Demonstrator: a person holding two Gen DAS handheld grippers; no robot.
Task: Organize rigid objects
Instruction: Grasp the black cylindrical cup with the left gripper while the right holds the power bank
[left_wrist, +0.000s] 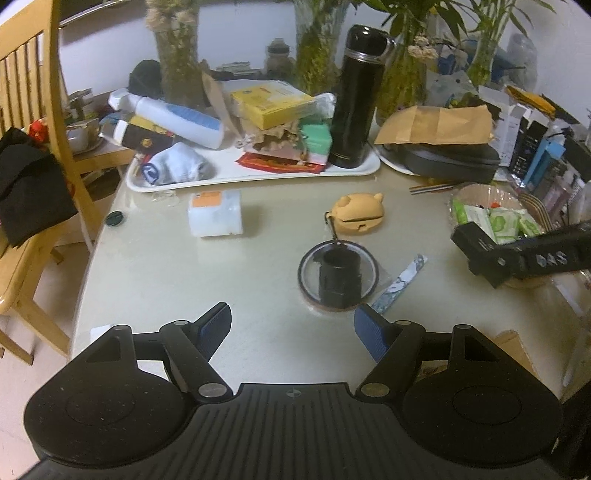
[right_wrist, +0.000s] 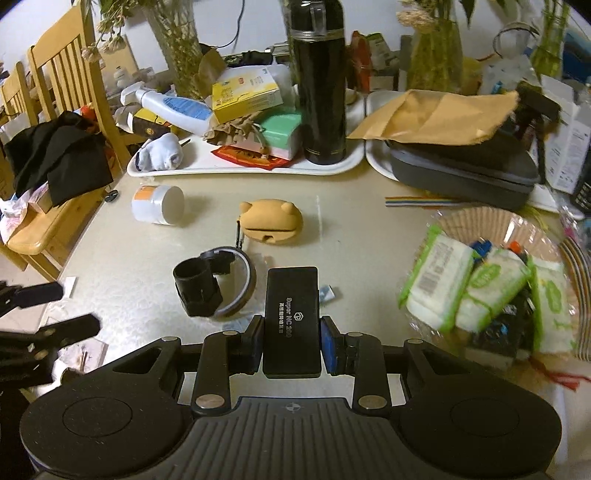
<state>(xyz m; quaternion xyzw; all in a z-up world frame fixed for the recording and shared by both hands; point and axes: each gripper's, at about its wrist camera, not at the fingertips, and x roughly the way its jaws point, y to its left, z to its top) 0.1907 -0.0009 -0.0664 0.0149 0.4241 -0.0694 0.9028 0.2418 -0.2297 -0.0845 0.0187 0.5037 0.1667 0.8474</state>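
A pale, glossy bench (left_wrist: 155, 266) is seen, crowded along its far edge, with wooden chairs (right_wrist: 70, 74) at ten o'clock and vases of greenery against the wall at twelve. A white tray (right_wrist: 236, 168) at the back carries a tall black flask (right_wrist: 321, 85), a yellow box (right_wrist: 245, 94), a white-and-blue bottle (right_wrist: 173, 109), a green box (right_wrist: 282, 134) and a balled white sock (right_wrist: 162, 153). To its right a grey case (right_wrist: 461, 170) lies under a brown paper bag (right_wrist: 439, 114).

On the open bench, a white jar (right_wrist: 157, 205) with an orange label lies on its side at eleven o'clock; its print cannot be read. An orange animal-shaped case (right_wrist: 271, 221) sits near the centre. Just in front of it, a black tube (left_wrist: 339, 278) stands inside a tape ring (left_wrist: 371, 258), with a patterned strip (left_wrist: 400, 282) just beside at its right. At two o'clock a basket (right_wrist: 476, 221) holds green-and-white wipe packs (right_wrist: 436, 280).

The right gripper (right_wrist: 291, 343) is closed on a black box (right_wrist: 291, 317), held by its long sides above the bench; "Super NC 200" is printed in white on it, with a smaller line beneath that is too fine to read. In the left view the gripper arm bears the letters "DAS".

The left gripper (left_wrist: 291, 328) is held wide with nothing between its blue pads (left_wrist: 216, 325), poised above the bench in front of the tube.
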